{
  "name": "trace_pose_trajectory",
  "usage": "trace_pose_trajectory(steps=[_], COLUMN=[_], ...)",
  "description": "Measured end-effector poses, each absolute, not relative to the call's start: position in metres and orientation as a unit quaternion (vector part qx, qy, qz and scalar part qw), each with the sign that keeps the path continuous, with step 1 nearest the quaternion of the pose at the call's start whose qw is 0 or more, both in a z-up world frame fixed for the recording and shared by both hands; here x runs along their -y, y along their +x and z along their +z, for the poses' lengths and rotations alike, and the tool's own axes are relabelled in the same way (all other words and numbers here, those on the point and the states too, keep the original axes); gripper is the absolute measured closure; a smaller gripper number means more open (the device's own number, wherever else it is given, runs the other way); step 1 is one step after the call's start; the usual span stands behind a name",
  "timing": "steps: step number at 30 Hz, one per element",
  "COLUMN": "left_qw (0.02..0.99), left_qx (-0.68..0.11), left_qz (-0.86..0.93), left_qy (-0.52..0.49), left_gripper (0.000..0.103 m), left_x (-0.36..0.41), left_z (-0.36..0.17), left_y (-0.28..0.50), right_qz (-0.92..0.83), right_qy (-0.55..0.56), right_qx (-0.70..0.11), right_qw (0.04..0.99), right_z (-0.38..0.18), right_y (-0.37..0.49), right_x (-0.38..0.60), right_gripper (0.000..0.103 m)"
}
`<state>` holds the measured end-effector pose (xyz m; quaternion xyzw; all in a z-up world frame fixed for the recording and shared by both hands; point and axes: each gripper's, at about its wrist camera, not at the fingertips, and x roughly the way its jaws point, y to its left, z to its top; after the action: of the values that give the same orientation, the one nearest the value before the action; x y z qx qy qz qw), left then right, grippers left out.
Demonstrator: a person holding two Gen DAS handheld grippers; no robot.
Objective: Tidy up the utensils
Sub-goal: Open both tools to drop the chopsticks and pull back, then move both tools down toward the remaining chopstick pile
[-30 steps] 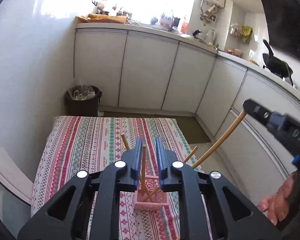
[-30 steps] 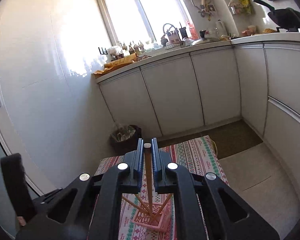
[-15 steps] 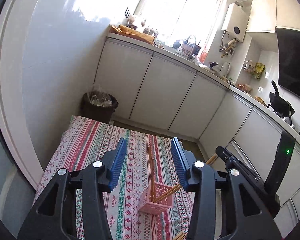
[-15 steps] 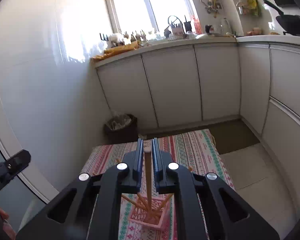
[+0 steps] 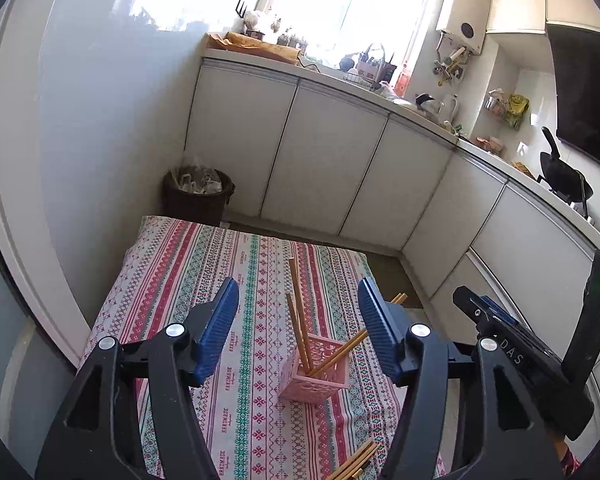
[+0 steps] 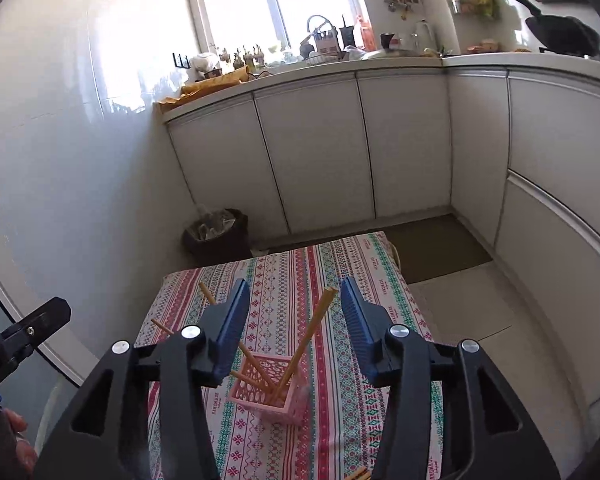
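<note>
The left hand-held gripper (image 5: 298,320) hangs above the pink basket (image 5: 315,376) with its blue pads (image 5: 219,328) spread and still widening; nothing is pressed between them, and the chopsticks seen in the gap stand lower down, in the basket. The right hand-held gripper (image 6: 296,320) is likewise released, its jaws opening, with one chopstick (image 6: 306,340) leaning free in the gap, its foot in the basket (image 6: 268,394). In the left wrist view the right hand-held gripper shows at the right edge (image 5: 496,320), only partly in frame; in the right wrist view the left one shows as a dark tip at the left edge (image 6: 32,330), with part of a hand (image 6: 16,440) below it, mostly cut off.

The basket stands on the striped cloth (image 5: 204,280) covering the counter. From the left wrist view three chopsticks can be counted in it: two close to upright (image 5: 298,312) and one slanting to the right (image 5: 340,354), its upper end hidden behind the right pad. From the right wrist view four sticks seem to rise from it, two partly hidden behind the left pad, so the exact count is uncertain. A bundle of loose chopsticks (image 5: 358,462) lies on the cloth at the near edge, cut off by the frame; their number cannot be told.

One dark bin (image 5: 198,196) stands past the cloth's far end, against the white cabinets (image 5: 320,168).
</note>
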<state>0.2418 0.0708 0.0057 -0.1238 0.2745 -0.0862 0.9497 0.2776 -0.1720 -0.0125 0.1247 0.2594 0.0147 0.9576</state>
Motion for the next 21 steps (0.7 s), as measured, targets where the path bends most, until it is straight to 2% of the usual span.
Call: trace_pose_trajectory(steps=[2, 6, 10, 12, 21], left_qw=[0.950, 0.948, 0.943, 0.937, 0.862], left_qx=[-0.275, -0.290, -0.311, -0.331, -0.485], left_qz=[-0.084, -0.085, -0.084, -0.087, -0.137], left_qy=[-0.118, -0.101, -0.086, -0.065, 0.058], left_gripper=[0.028, 0.018, 0.007, 0.007, 0.007], left_x=[-0.067, -0.057, -0.048, -0.041, 0.020], left_z=[0.004, -0.001, -0.008, -0.014, -0.086], left_y=[0.240, 0.238, 0.238, 0.240, 0.254], right_qz=[0.017, 0.009, -0.013, -0.028, -0.096], right_qy=[0.132, 0.139, 0.146, 0.153, 0.184], right_qx=[-0.260, -0.261, -0.260, -0.267, -0.380], right_qw=[0.956, 0.955, 0.954, 0.951, 0.901], right_z=[-0.014, -0.020, -0.028, -0.034, -0.109], right_y=[0.268, 0.250, 0.234, 0.226, 0.168], right_x=[0.175, 0.181, 0.193, 0.202, 0.254], right_gripper=[0.039, 0.022, 0.010, 0.007, 0.007])
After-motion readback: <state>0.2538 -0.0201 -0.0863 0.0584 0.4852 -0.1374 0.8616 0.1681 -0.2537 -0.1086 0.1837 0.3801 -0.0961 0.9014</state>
